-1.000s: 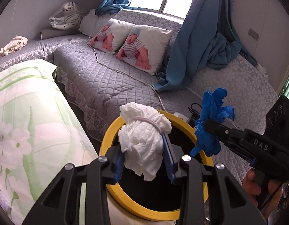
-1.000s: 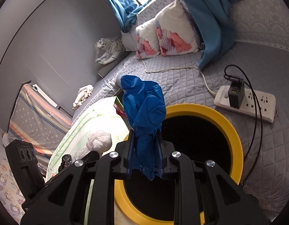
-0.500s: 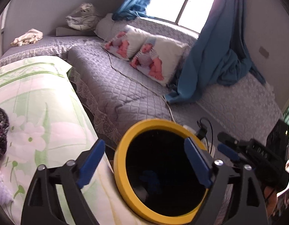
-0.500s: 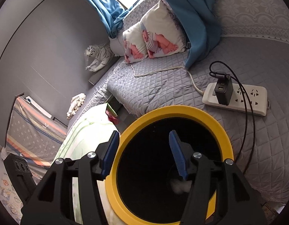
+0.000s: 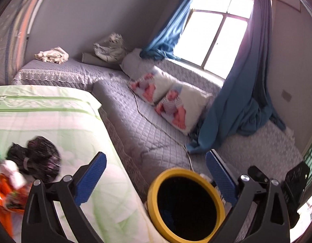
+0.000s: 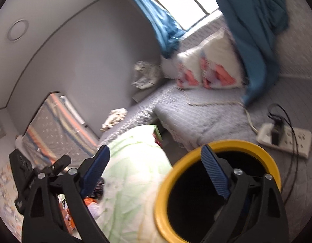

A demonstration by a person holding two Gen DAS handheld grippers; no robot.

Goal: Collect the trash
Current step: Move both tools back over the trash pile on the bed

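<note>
Yellow-rimmed bin (image 5: pixel 154 206): blue scrap (image 5: pixel 166 215) inside. Your left claw (image 5: pixel 154 174) and right claw (image 6: pixel 154 172) are opening wide, nothing between them.

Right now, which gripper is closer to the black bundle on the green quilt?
Left. The left gripper, jaws opening and empty, hangs beside the black bundle; the right gripper, also opening empty, is over by the bin.

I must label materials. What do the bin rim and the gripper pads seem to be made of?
Bin rim: probably plastic, yellow, smooth with a soft sheen. Pads: blue, finely ribbed, matte, likely rubber or soft plastic; the look leaves it open.
</note>
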